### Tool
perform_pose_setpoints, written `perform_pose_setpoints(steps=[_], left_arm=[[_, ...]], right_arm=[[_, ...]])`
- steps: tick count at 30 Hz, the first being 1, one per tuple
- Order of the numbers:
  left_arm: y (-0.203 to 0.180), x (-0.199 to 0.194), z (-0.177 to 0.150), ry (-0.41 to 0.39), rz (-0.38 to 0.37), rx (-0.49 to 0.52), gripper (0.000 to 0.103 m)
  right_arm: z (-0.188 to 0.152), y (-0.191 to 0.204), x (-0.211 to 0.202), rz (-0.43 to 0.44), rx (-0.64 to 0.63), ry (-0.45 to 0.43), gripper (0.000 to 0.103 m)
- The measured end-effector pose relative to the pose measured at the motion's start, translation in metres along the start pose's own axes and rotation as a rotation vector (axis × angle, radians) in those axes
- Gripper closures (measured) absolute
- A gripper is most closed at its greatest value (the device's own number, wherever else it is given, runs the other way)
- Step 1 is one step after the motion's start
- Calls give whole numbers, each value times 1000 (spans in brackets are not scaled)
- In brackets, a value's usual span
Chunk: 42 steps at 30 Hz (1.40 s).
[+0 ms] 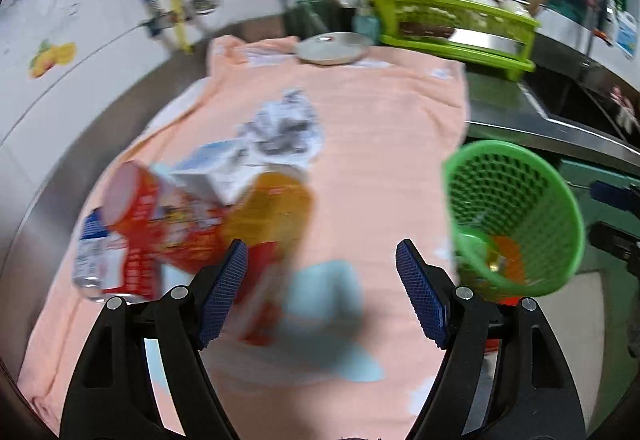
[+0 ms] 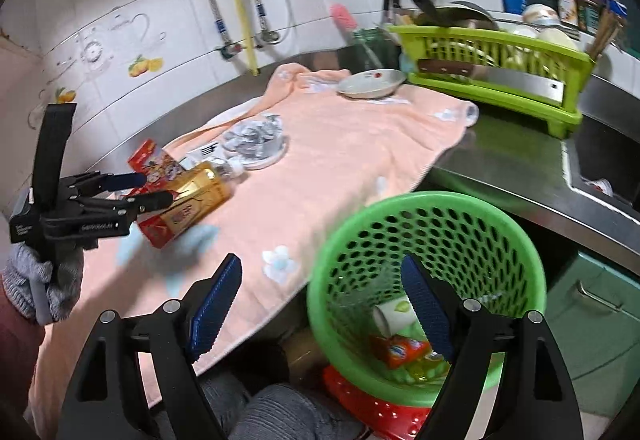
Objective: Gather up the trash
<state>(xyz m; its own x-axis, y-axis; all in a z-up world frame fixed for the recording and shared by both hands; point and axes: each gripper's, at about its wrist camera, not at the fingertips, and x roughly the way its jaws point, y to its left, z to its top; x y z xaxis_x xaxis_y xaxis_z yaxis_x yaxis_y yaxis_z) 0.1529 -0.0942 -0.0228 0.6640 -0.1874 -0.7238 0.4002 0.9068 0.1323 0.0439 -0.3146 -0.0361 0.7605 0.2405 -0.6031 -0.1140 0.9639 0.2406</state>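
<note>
The green basket [image 2: 428, 240] holds a paper cup [image 2: 394, 316] and maybe a wrapper. Boxes, a gold bottle [image 2: 200, 183] and crumpled paper [image 2: 256, 137] wait on the towel [image 2: 340, 159]. Both grippers, left [image 1: 320, 272] and right [image 2: 320, 296], are released and empty.

No legible text anywhere: print on red carton [image 2: 154, 159], gold box [image 2: 196, 195] and small bottle label [image 1: 94, 252] too blurred; white lettering on left tool [image 2: 154, 193] body too small to read.
</note>
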Motion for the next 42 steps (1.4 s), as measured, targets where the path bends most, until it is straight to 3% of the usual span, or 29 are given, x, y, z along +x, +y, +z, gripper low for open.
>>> perform_pose_setpoints(steps=[6,9,24,35,42], left_arm=[[31,15,-2,27,57,3,27],[37,26,-3,50,45,18,27],[35,69,4,157,56,138,25],[35,91,3,224,26,142,26],[33,89,2,205,36,109,31]], right_arm=[[6,21,10,27,-40,8,24],[7,26,15,37,-46,13,24],[2,25,32,46,-32,43,24],[0,24,44,57,-29,60,24],[4,24,55,49,-47,79,24]])
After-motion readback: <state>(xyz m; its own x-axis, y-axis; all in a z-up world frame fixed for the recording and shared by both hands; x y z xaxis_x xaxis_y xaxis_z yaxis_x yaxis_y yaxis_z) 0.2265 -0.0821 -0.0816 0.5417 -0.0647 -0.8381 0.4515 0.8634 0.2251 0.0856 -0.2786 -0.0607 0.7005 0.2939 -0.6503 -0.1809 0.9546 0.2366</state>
